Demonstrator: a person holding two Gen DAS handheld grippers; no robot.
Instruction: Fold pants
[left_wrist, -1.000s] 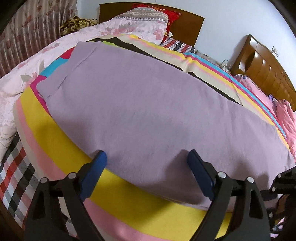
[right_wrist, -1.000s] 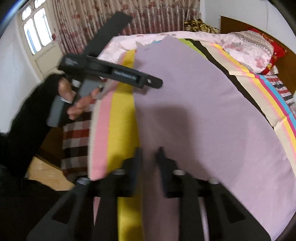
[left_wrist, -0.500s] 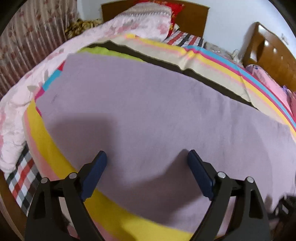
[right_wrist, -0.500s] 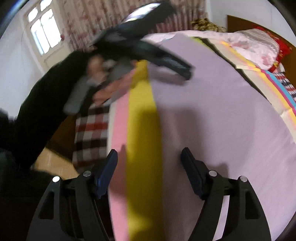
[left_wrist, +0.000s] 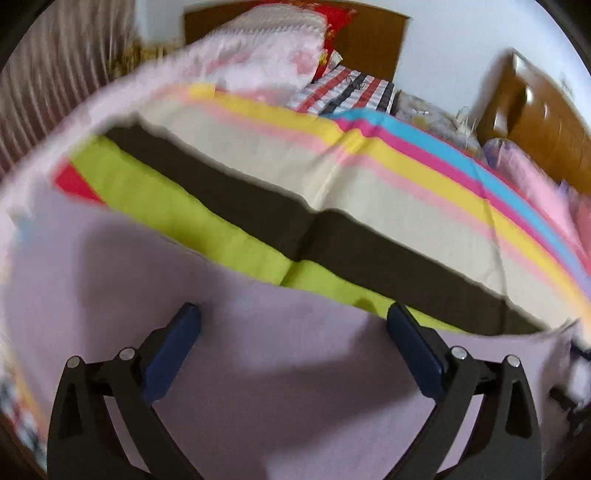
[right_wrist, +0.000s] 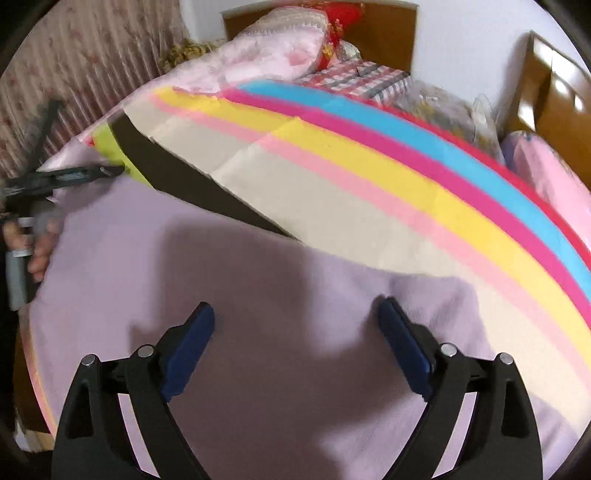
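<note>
Pants (left_wrist: 258, 369) (lilac) lie on the striped sheet (left_wrist: 369, 192); left claw (left_wrist: 295, 325) and right claw (right_wrist: 295, 321) both spread

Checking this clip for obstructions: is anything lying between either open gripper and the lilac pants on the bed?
Nothing visible does. The left gripper and right gripper are both open directly over the pants, with only bare lilac fabric between their fingers.

Striped bedsheet (left_wrist: 369, 192), pink quilt (right_wrist: 266, 59), wooden headboard (left_wrist: 373, 40)
</note>
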